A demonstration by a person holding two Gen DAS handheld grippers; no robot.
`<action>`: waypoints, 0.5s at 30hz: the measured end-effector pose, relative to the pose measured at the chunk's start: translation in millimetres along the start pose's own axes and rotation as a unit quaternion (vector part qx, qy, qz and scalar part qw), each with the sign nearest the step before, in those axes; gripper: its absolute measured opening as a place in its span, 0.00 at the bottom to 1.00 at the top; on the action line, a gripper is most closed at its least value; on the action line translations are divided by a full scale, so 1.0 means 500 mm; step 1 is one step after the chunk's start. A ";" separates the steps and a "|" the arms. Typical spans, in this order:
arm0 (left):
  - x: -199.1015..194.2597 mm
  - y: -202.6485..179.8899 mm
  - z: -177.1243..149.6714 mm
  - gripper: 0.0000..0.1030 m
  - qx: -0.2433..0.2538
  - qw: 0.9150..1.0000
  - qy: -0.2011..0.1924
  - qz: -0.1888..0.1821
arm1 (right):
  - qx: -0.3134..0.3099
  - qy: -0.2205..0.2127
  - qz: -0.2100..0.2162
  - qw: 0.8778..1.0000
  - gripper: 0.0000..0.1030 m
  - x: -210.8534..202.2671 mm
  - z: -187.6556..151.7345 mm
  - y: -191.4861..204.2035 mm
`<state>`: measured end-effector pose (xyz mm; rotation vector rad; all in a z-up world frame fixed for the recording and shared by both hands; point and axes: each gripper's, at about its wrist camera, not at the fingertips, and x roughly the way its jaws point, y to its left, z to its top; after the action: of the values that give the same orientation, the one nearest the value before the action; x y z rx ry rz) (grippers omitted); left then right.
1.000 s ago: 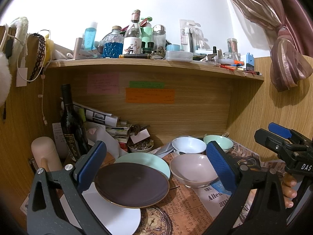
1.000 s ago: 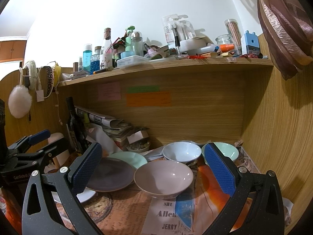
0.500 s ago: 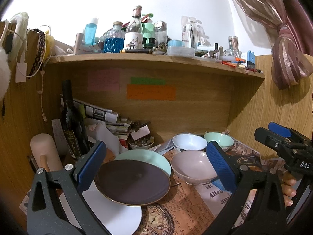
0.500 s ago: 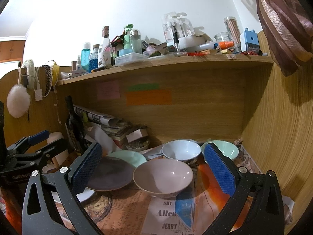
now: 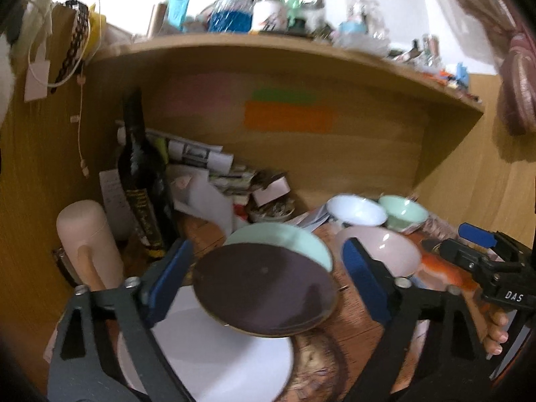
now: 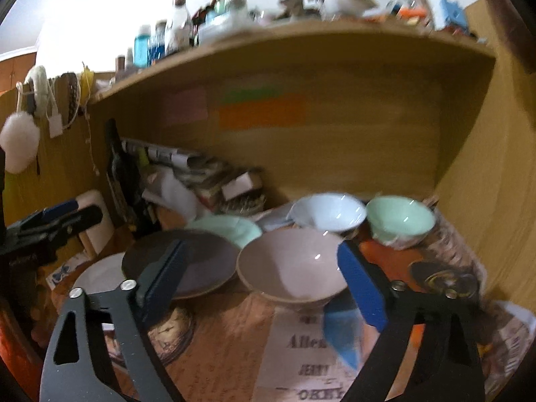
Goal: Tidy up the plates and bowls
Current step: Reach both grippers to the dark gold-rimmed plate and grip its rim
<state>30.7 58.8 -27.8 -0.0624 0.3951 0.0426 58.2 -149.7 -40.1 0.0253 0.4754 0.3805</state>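
Three plates overlap on the desk: a dark brown plate [image 5: 264,288] [image 6: 201,264] on top, a mint plate [image 5: 284,238] [image 6: 227,229] behind it and a white plate [image 5: 214,351] [image 6: 100,274] under its near edge. My left gripper [image 5: 266,251] [image 6: 77,212] frames the dark plate; its jaws are closing and the pads stay clear of the rim. To the right stand a pink bowl [image 5: 385,251] [image 6: 294,264], a white bowl [image 5: 355,209] [image 6: 330,211] and a mint bowl [image 5: 403,214] [image 6: 400,219]. My right gripper [image 6: 261,251] [image 5: 462,244] frames the pink bowl, jaws closing, without touching it.
A dark wine bottle [image 5: 140,181], a beige flask [image 5: 87,241] and stacked papers [image 5: 207,167] crowd the back left of the alcove. A cluttered shelf [image 5: 268,43] overhangs. Wooden walls close both sides. Newspaper [image 6: 311,361] covers the desk. A person's fingers [image 5: 495,331] hold the right gripper.
Both grippers have moved forward and down toward the dishes, and their jaws have narrowed. The dishes have not moved. The picture is now motion-blurred.
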 end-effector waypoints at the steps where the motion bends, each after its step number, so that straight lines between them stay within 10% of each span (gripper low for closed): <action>1: 0.010 0.011 -0.001 0.83 0.001 1.000 0.009 0.003 | 0.001 0.007 0.003 1.000 0.80 0.008 -0.005 0.004; 8: 0.093 0.093 -0.006 0.71 -0.019 0.997 0.072 0.022 | 0.000 0.072 0.032 0.997 0.51 0.075 -0.032 0.043; 15: 0.184 0.150 -0.007 0.48 -0.008 0.990 0.142 0.021 | 0.026 0.117 0.048 0.992 0.44 0.139 -0.048 0.065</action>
<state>110.0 136.2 -70.3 -0.0765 0.6812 0.0799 93.0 -95.9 -88.4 0.0544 0.7187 0.4681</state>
